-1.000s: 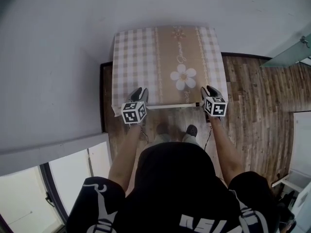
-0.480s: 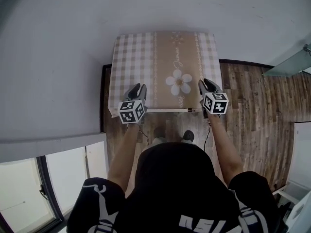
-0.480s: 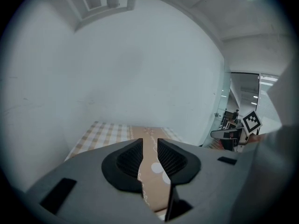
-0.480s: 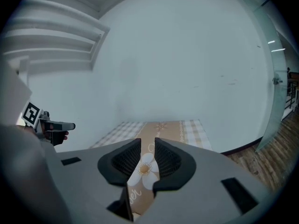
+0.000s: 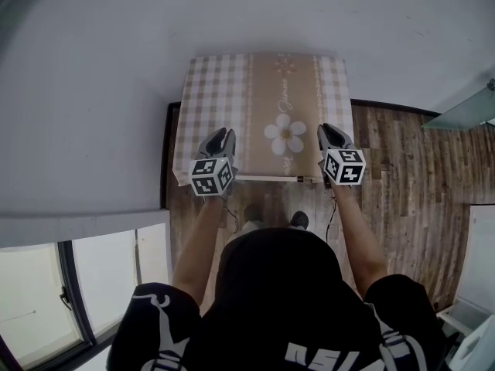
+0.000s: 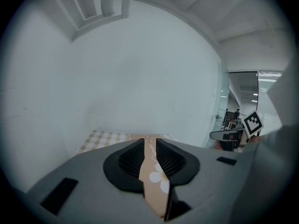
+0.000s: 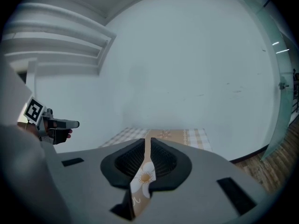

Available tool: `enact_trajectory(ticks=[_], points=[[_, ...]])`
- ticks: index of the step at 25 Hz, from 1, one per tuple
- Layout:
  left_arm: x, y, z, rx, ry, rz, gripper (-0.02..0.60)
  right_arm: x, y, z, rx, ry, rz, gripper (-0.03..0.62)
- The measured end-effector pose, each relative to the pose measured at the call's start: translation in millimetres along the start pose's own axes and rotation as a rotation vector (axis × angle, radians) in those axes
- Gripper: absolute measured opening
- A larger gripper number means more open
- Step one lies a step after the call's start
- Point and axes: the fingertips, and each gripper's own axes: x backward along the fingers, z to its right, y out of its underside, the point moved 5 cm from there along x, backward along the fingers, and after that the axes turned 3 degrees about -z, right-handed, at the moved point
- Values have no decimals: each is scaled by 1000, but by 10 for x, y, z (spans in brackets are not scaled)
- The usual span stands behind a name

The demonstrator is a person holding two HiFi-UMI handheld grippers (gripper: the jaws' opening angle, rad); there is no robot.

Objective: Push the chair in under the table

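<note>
You've lifted both grippers up from the chair [image 5: 271,178], seemingly the pale rail tucked at the near edge of the table [image 5: 224,91], and the left gripper [image 5: 220,135] and right gripper [image 5: 331,130], empty above it, have just been closing, each left a slit apart.

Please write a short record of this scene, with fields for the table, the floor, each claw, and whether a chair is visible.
table: table under a checked cloth with a flower print, set against a pale wall
floor: wood planks
left claw: left claw above the table's near left part, jaws slightly apart, just been closing, nothing between
right claw: right claw above the near right part, narrow gap, just been closing, empty
chair: cannot be made out
</note>
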Motion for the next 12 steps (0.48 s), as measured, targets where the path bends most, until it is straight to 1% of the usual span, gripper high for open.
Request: enact_trajectory(ticks=[5, 12], points=[[-52, -65, 74, -7, 11, 10, 86, 30, -105, -27, 20, -32, 36, 49], [-113, -134, 131, -14, 29, 13, 64, 58, -174, -33, 51, -31, 53, 26]])
